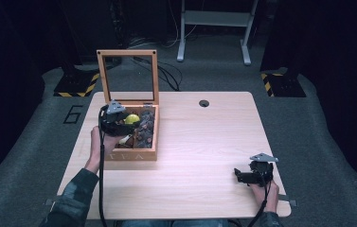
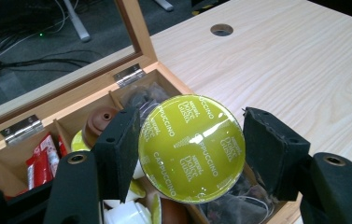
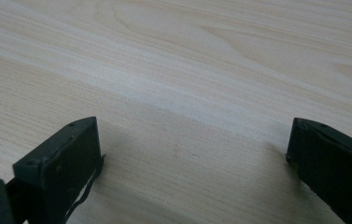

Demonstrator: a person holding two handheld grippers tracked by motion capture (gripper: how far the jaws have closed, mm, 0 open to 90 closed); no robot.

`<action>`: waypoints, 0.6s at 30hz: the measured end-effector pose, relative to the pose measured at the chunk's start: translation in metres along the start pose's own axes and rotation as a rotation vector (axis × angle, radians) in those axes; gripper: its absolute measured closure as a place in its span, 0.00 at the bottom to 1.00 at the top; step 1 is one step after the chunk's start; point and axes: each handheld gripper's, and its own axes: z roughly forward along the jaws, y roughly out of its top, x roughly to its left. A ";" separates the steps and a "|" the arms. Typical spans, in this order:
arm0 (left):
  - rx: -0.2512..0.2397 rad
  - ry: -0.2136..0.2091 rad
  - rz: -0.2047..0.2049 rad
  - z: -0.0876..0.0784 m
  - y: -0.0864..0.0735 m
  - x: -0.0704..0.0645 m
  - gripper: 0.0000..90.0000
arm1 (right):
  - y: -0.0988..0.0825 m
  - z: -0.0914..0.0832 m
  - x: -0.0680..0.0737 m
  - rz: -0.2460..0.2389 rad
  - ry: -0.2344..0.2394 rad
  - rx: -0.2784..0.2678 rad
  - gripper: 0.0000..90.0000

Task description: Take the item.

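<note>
**Capsule lifted from box; placement pending**

At left, my left gripper holds the green capsule clamped between both jaws, raised just above the open wooden box, lid upright. Extraction looks done; I judge transfer and set-down remain. The left forearm reaches forward over the box. At right, my right gripper rests low over the table, jaws wide apart, empty.

Round lime-green capsule (foil lid reads "cappuccino"), clamped edgewise above the open wooden box
</note>
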 end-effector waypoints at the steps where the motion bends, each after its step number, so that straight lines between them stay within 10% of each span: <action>1: 0.000 -0.001 0.003 0.000 0.001 -0.001 0.42 | 0.000 0.000 0.000 0.000 0.000 0.000 0.03; 18: -0.029 -0.040 0.038 0.005 0.014 -0.022 0.42 | 0.000 -0.001 -0.001 -0.005 -0.002 0.005 0.03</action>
